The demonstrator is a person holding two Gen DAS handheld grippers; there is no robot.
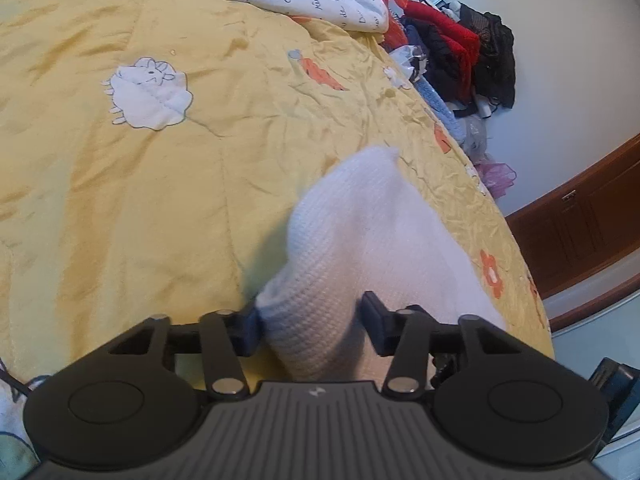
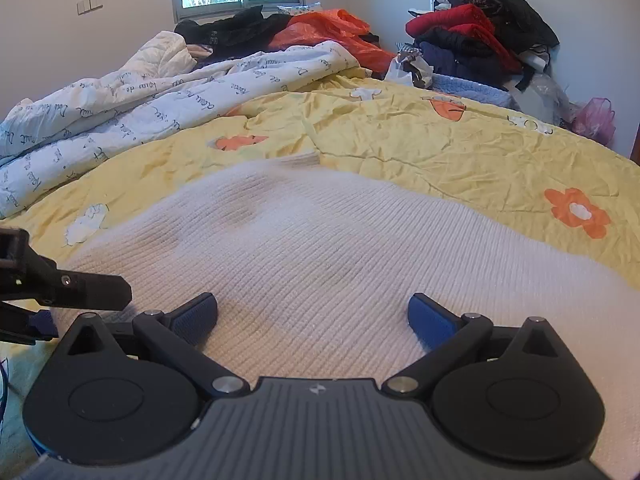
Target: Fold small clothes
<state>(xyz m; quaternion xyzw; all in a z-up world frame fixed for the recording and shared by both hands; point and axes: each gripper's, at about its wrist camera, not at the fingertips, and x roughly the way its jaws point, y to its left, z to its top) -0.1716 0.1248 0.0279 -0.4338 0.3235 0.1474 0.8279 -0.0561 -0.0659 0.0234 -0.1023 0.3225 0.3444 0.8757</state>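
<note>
Yellow bedspread (image 2: 400,140), white knit garment (image 2: 320,240) spread flat. Left gripper (image 1: 310,320) jaws pinch a raised fold; right gripper (image 2: 312,316) jaws wide above it. Soft, light, limp; grip edges.

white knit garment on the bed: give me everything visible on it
The white knit garment looks like a soft, ribbed or waffle-textured knit, plain white with no visible print. It lies spread on the yellow quilt, slightly rumpled. In the left wrist view one bunched end rises between the left gripper fingers, which press it from both sides. The right gripper hovers low over it, jaws wide apart with nothing between them. Sleeves, collar and full outline are not discernible.
</note>
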